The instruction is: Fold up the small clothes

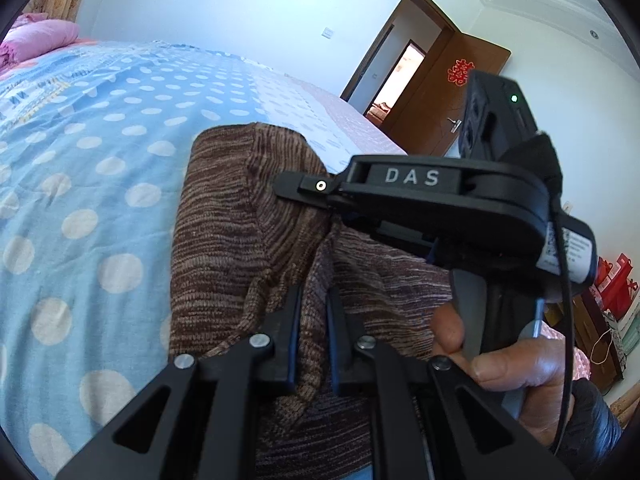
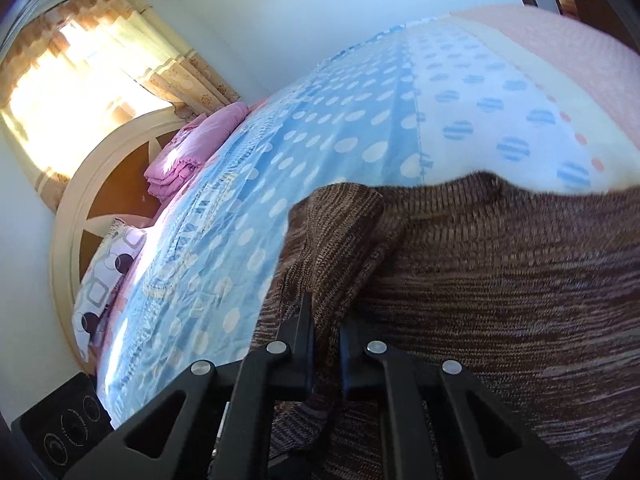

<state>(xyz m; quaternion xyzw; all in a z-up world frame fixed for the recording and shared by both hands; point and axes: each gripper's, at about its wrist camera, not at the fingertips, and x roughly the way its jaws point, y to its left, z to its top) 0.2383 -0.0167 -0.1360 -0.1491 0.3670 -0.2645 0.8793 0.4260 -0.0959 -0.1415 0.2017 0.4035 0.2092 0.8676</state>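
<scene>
A brown striped knit garment lies bunched on the bed, partly lifted into folds. My left gripper is shut on a raised fold of it, with the knit squeezed between the blue pads. In the right wrist view the same garment fills the lower right, and my right gripper is shut on another fold of it. The left wrist view also shows the right gripper from the side, just beyond the left one. A hand holds it, and its tip rests at the garment's gathered middle.
The bed carries a blue sheet with white dots and a pale and pink strip along its far side. A folded pink blanket and a patterned pillow lie by the headboard. An open wooden door stands beyond the bed.
</scene>
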